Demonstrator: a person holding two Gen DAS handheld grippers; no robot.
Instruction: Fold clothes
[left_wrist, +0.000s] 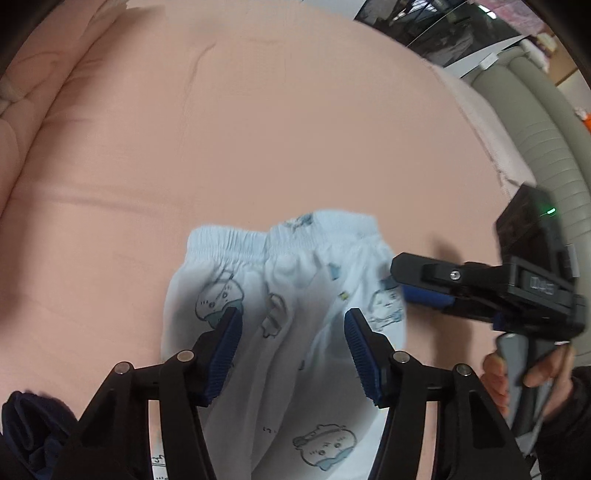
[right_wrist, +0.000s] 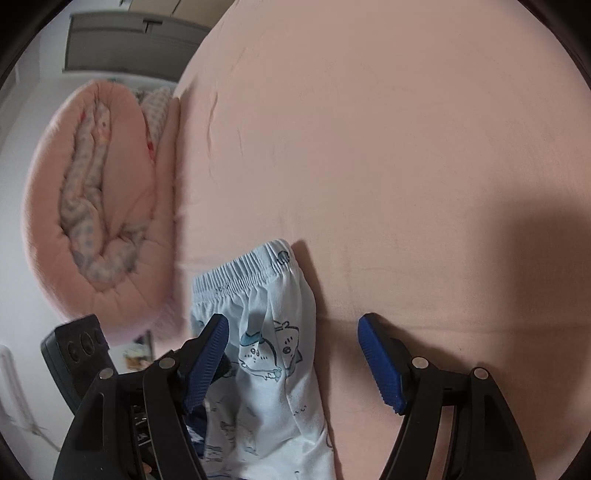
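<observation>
Blue ribbed fingers (left_wrist: 227, 350) of the left gripper (left_wrist: 291, 325) are standing apart, straddling one pale-blue cartoon-print pair of trousers (left_wrist: 280, 291); no pad is pressing cloth. Right gripper (right_wrist: 291, 332), also apart, is hovering over the trousers' edge. Long axis is running away toward the elastic waistband (left_wrist: 258, 238). Beyond: one pink bedsheet (left_wrist: 258, 129), one rolled pink quilt (right_wrist: 107, 206).

Bedsheet (left_wrist: 295, 129) beyond pants (left_wrist: 280, 295) open; quilt (right_wrist: 96, 206) blocks left.

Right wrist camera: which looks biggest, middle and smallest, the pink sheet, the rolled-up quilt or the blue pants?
1. pink sheet
2. rolled-up quilt
3. blue pants, though partly cut off by the picture's edge, so that spot is unsure.
</observation>
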